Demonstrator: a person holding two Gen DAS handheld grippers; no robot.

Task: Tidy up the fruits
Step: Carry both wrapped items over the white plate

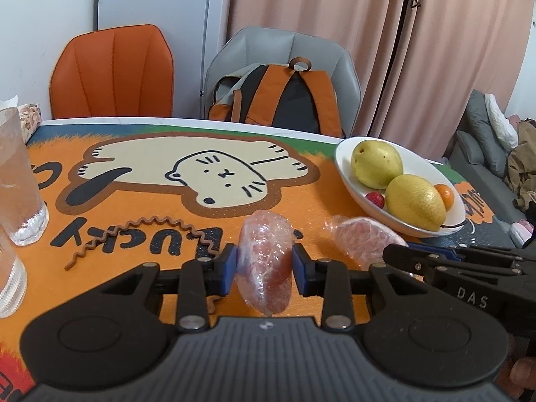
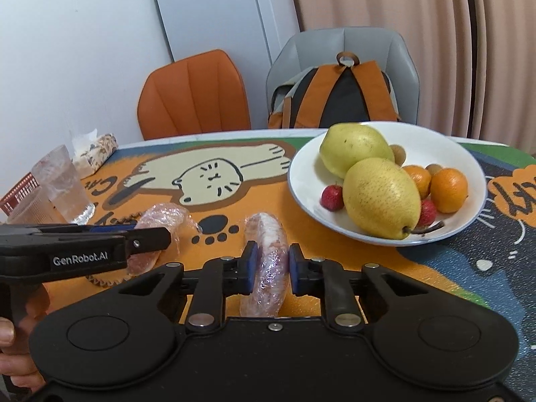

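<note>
Both wrapped slices in hand, plate not yet reached.

My left gripper [image 1: 264, 263] pinches one wrapped slice [image 1: 264, 261] edge-up; my right gripper [image 2: 272, 264] is clamped on the other slice [image 2: 269, 261], both seemingly just off the mat [image 2: 234, 211]. The plate [image 2: 469, 167] to the right already holds pears, oranges and strawberries; I judge these two slices are what remains to go in.

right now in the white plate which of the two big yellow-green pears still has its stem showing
The front yellow pear, nearest the grippers: its dark stem points toward the white plate rim. The greener pear behind shows none.
</note>
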